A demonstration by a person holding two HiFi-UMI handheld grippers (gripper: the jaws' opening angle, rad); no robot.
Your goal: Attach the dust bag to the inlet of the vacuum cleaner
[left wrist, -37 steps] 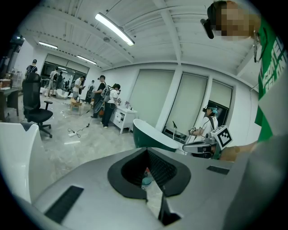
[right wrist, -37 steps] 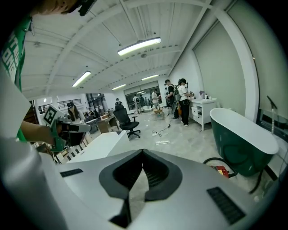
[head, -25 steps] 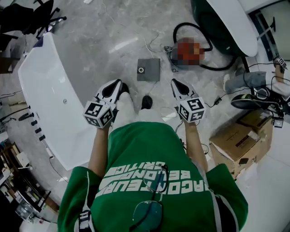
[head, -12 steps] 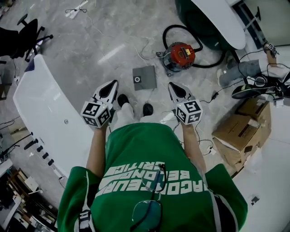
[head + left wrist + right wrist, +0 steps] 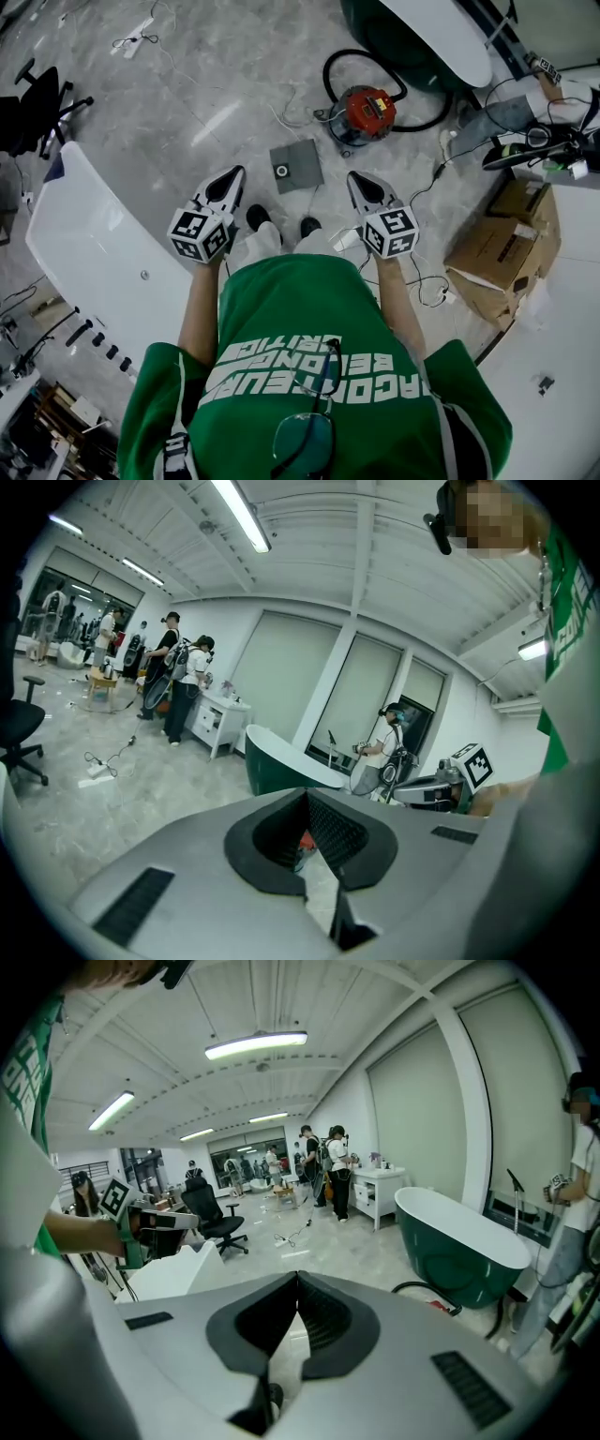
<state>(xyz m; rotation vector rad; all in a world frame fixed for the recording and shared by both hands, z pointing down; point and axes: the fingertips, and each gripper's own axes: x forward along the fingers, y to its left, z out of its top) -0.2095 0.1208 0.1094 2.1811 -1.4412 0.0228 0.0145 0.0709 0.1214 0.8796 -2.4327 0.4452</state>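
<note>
Approach step, I judge — left gripper [image 5: 231, 180] and right gripper [image 5: 361, 183] both closed and empty, the grey dust bag [image 5: 296, 166] flat on the floor [image 5: 187, 103] ahead of and between their tips, the red vacuum cleaner [image 5: 367, 110] beyond the right one — next, stoop, open, grasp the bag.

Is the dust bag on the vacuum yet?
No. The dust bag lies flat on the floor, apart from the red vacuum cleaner.
</note>
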